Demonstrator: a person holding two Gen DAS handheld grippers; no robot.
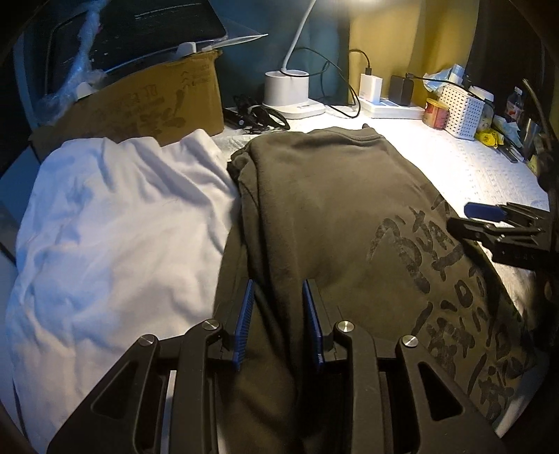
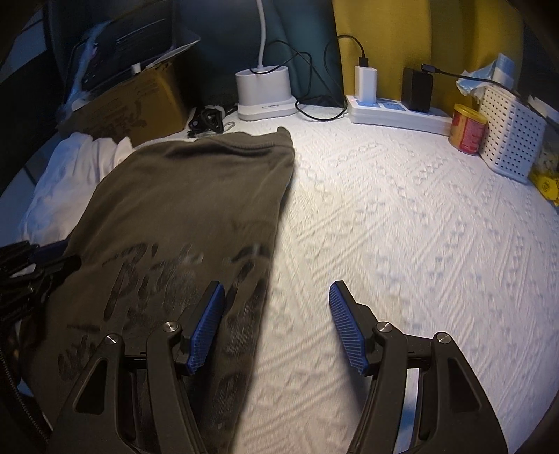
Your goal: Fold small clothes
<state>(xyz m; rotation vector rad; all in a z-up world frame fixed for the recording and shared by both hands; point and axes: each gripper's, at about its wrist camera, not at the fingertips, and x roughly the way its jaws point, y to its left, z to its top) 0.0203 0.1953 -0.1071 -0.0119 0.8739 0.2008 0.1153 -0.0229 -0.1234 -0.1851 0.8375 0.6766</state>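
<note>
A dark grey shirt [image 1: 314,195] with black printed characters lies folded lengthwise on the white textured table cover [image 2: 401,227]. A crumpled white garment [image 1: 115,216] lies against its left side. My left gripper [image 1: 278,284] is at the shirt's near left part, its blue pads closed on a thick bunch of the dark cloth. My right gripper [image 2: 276,284] stands open over the right edge of the dark shirt [image 2: 174,195], one finger above the print and the other above bare cover, with nothing between them. Each gripper shows at the edge of the other's view.
At the back left a cardboard box [image 1: 146,104] carries a laptop [image 1: 139,31]. Along the back stand a white lamp base [image 1: 286,90], black cables [image 1: 255,115], a power strip [image 2: 394,111] with chargers, a tin can [image 2: 466,129] and a white perforated basket [image 2: 510,139].
</note>
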